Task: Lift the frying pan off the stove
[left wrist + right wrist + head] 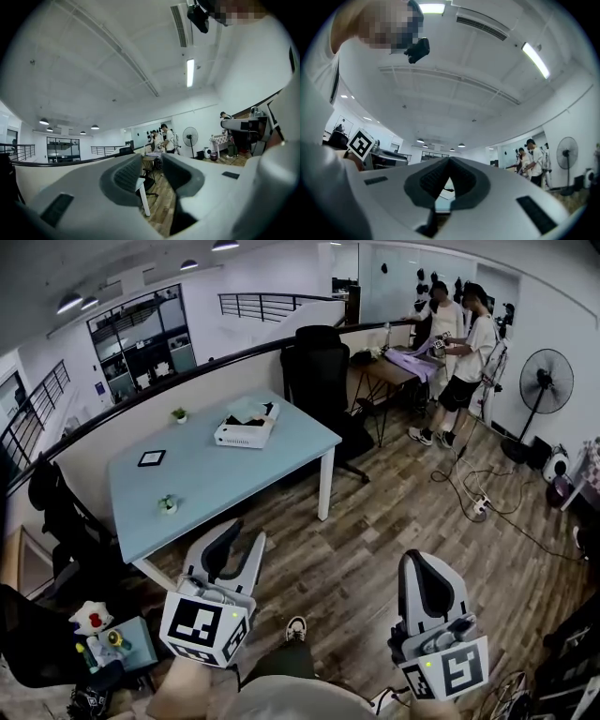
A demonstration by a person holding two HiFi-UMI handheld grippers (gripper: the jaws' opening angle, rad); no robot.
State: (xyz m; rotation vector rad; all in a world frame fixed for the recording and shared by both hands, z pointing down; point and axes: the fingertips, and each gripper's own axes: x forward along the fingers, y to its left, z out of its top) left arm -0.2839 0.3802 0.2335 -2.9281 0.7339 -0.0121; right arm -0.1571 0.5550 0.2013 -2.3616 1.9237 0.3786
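A: Start closest; what are the tools doing?

B: The left gripper [242, 535], white plastic with dark ribbed pads and a black-and-white marker cube, is held low in front of the person; its jaws stand a little apart, and only air and distant floor show between them; the right gripper [422, 561], of the same make, has its pads pressed together at the tips with nothing pinched.

A: And the frying pan?

B: It is in no view; neither it nor the stove shows anywhere; below the tools is only the brown wood-plank floor [366, 549]; beyond that stands a pale blue rectangular table [216, 486] carrying a flat white box [246, 433] and a small green potted plant [168, 505]; nothing on it looks like cookware.

A: Further back?

B: A black office chair [317, 367] sits by the low curved wall; then two people in white shirts [461, 338] stand at a small desk; a black pedestal fan [546, 381] is at the far right.

A: So which step is this?

B: I judge the lift has not begun; this is the stage of finding the stove; the next move calls for turning or walking until the pan comes into sight, then spreading a gripper's jaws wide enough for the handle before closing on it.
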